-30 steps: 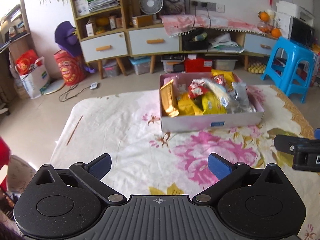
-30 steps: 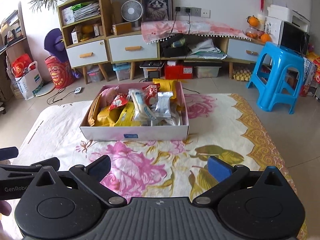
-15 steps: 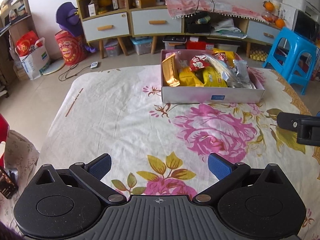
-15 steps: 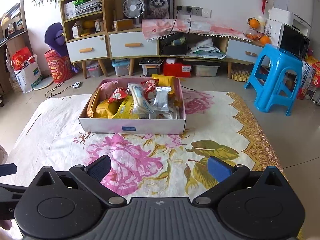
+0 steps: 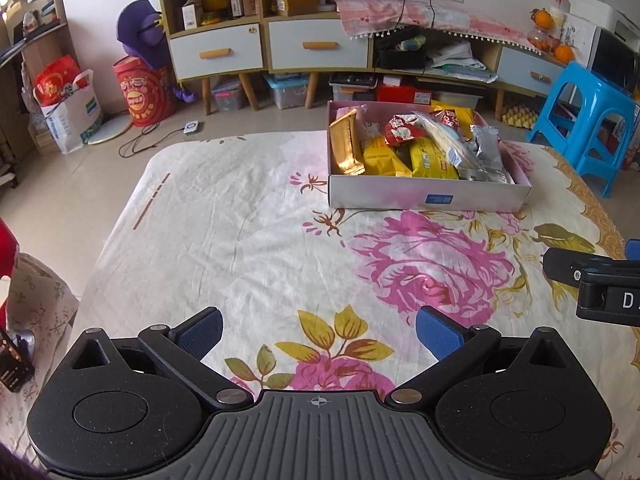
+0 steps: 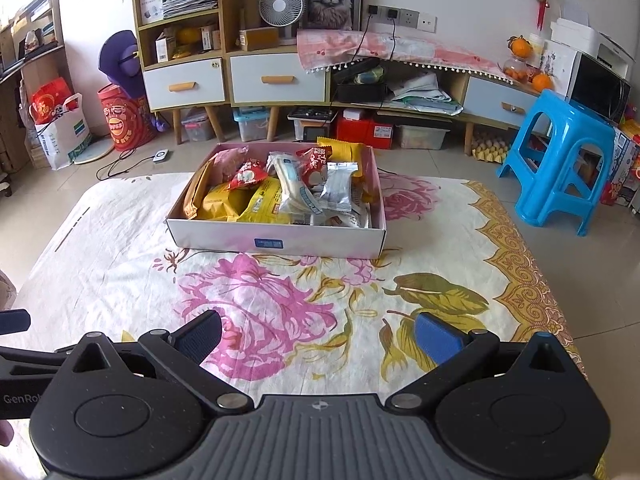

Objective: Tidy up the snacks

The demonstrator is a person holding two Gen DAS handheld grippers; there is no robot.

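A shallow pink-white box (image 5: 428,199) (image 6: 276,242) stands at the far side of the floral sheet, filled with several snack packets: yellow bags (image 5: 384,156) (image 6: 240,200), a red packet (image 5: 402,130) (image 6: 248,174), silver wrappers (image 5: 484,148) (image 6: 338,186) and a gold bag (image 5: 346,144). My left gripper (image 5: 318,330) is open and empty, low over the sheet, well short of the box. My right gripper (image 6: 318,334) is open and empty, also short of the box; it shows at the right edge of the left wrist view (image 5: 592,284).
The floral sheet (image 5: 248,240) (image 6: 432,240) covers a low surface. A blue plastic stool (image 5: 584,120) (image 6: 560,152) stands at the right. Cabinets with drawers (image 6: 276,80) line the back wall, with storage bins beneath. Bags and a red drum (image 5: 142,92) stand at the left.
Both views pulled back and tilted down a little from the box; more of the sheet shows in front. Both grippers stayed open and empty.
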